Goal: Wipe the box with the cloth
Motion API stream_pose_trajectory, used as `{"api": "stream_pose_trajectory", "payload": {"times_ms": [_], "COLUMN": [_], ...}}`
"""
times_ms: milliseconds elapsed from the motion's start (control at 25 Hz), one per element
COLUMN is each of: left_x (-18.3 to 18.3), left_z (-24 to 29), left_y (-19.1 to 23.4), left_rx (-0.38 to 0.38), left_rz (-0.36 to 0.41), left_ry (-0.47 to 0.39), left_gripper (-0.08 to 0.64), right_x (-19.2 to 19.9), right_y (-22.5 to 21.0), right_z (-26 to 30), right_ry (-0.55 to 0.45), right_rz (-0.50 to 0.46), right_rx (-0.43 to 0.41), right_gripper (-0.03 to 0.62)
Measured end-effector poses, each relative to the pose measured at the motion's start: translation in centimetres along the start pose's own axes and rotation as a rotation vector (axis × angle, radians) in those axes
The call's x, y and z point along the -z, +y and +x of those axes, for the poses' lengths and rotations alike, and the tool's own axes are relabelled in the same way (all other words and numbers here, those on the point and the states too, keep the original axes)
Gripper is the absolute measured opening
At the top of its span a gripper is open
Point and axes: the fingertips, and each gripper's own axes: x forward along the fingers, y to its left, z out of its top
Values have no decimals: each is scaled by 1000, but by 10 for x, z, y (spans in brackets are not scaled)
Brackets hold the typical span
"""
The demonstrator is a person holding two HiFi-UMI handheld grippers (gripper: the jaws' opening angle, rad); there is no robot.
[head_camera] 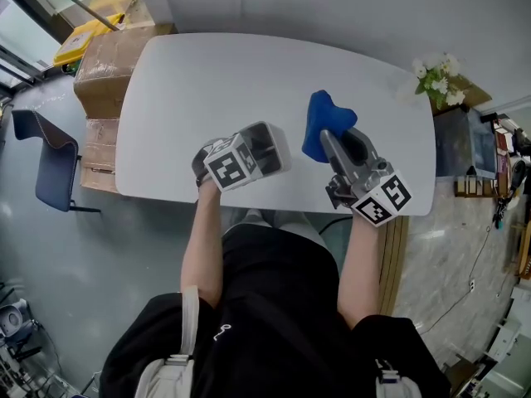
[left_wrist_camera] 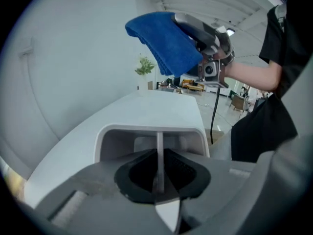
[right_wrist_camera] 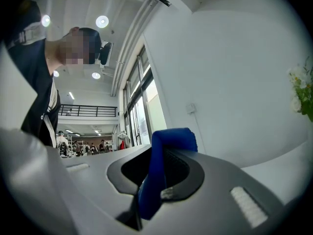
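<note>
- Here, the left gripper (left_wrist_camera: 157,177) has its jaws pressed together on a thin upright wall in the middle of the box (left_wrist_camera: 146,130). That white box is at the near edge of the table (head_camera: 207,89), in front of the person.
- The right gripper (right_wrist_camera: 154,190) is clamped on a fold of the blue cloth (right_wrist_camera: 168,143), and the rest bunches out past the jaw tips.
- In the head view the cloth is just to the right of the box, near it but not touching. The left gripper view shows it held up above the table.
- The wiping looks not yet begun. To do it well, hold the box firmly so it cannot skid, and bring the loose bunch down onto an outer face. Press with cloth only, with the hard jaw tips off the surface.
- The hold on that thin wall is narrow, so a hard sideways stroke could twist the box.
</note>
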Motion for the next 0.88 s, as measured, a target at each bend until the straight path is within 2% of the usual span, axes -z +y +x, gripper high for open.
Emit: {"api": "stream_pose_trajectory", "payload": {"times_ms": [520, 720, 880], "left_x": [38, 46, 46], "left_z": [48, 54, 61], "left_y": [-2, -1, 1], "left_rx": [52, 64, 52], "left_rz": [127, 136, 194], "left_ry": [340, 377, 429], "left_gripper": [49, 49, 49], "right_x": [3, 5, 6], "right_y": [-26, -31, -32], "right_z": [-6, -7, -7], "right_ry": [24, 32, 41], "right_rz": [-2, -1, -5], "right_rx": [99, 114, 111], "right_gripper": [55, 55, 55]}}
